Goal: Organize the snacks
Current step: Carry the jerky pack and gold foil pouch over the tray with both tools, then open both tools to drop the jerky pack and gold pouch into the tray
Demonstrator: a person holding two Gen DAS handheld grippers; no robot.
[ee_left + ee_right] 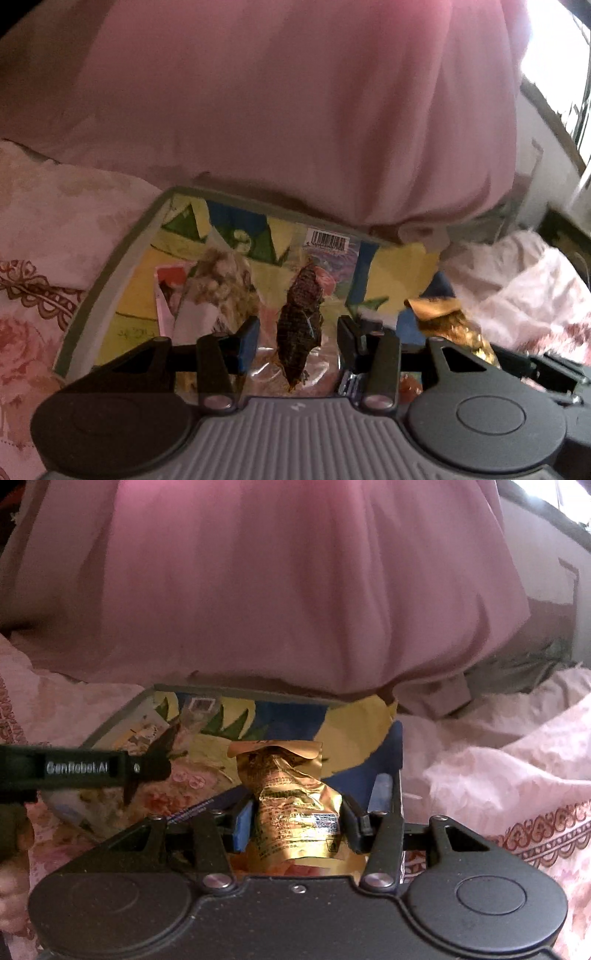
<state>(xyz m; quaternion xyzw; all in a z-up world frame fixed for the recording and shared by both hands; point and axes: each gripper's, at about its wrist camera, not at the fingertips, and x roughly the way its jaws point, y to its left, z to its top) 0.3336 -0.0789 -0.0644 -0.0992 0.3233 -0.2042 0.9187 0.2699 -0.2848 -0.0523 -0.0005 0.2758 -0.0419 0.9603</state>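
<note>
The left gripper (298, 332) hangs over a shallow box (110, 273) lined with bright yellow, green and blue printed paper, its two fingers apart with a clear wrapper (299, 325) holding a dark brown snack standing between them; whether the pads actually touch that wrapper cannot be told from the left wrist view. A barcode label (330, 240) shows on the lining just behind the dark snack, and another clear packet (218, 280) with pale, crumbly contents lies to the left inside the box. At the right edge of that view a crumpled gold packet (443, 317) is visible. In the right wrist view the right gripper (297, 821) is clamped on the gold packet (291, 805), the blue pad (242, 825) pressing one side and the black finger the other, with the packet's folded top pointing away over the box (110, 723). The left gripper (147, 766) reaches in from the left of this view, above the box. The box rests on a pink flowered bedcover (498, 768), and a large pink pillow (295, 590) rises right behind it, touching its far rim.
</note>
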